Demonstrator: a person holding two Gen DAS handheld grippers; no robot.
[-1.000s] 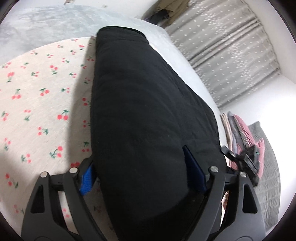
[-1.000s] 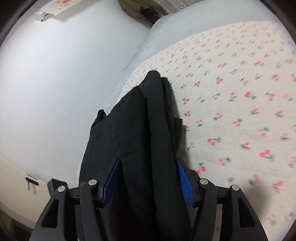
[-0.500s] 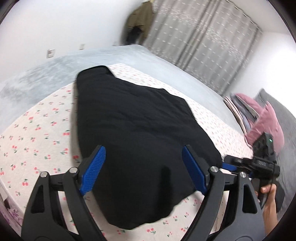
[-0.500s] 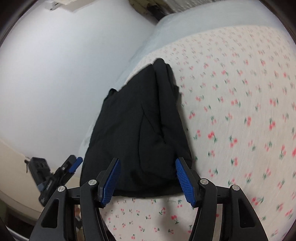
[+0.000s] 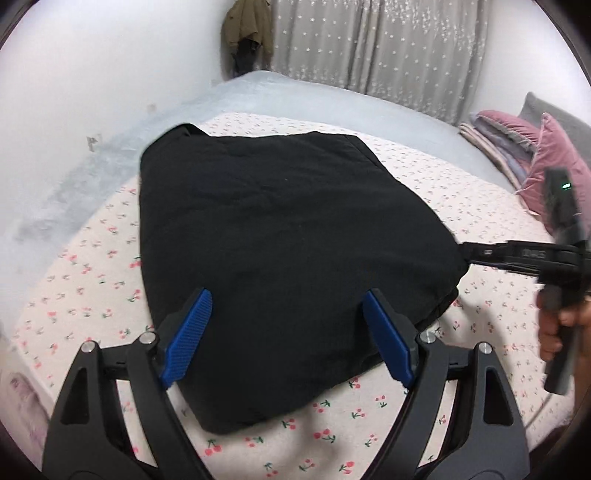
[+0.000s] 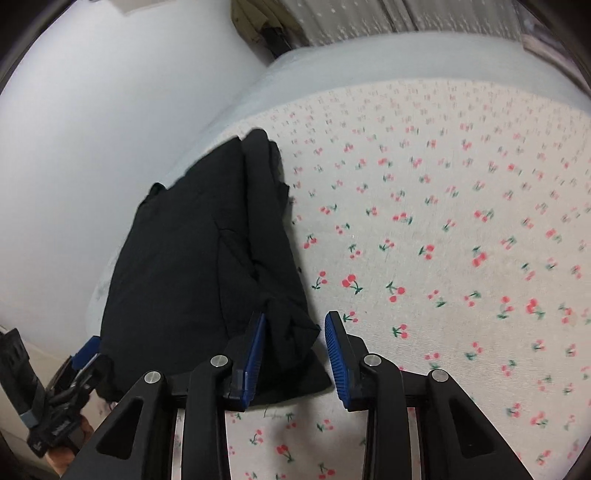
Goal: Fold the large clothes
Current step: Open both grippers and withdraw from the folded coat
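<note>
A black garment point(image 5: 277, 221), folded into a thick rectangle, lies flat on the cherry-print sheet point(image 5: 92, 273). My left gripper point(image 5: 286, 299) hovers over its near edge, jaws wide open, with the pads clear of the cloth. In the right wrist view the garment point(image 6: 192, 258) stretches away to the left. My right gripper point(image 6: 295, 317) is at its near right corner and its jaws are closing. A fold of the corner sits between them, against the left pad, with a gap to the right pad. The right gripper point(image 5: 466, 252) also shows at the garment's right corner, held by a hand point(image 5: 554, 328).
The grey bedspread point(image 5: 332, 107) runs behind the sheet to a white wall and grey curtains point(image 5: 388, 48). Pink pillows and folded blankets point(image 5: 517, 144) are stacked at the right. A brown coat point(image 5: 247, 29) hangs in the corner. The left gripper point(image 6: 85, 354) shows at the bed's edge.
Both grippers have drawn back from the garment, which was between their jaws and now lies flat on the sheet. The left view has rolled level. The right jaws have narrowed.
</note>
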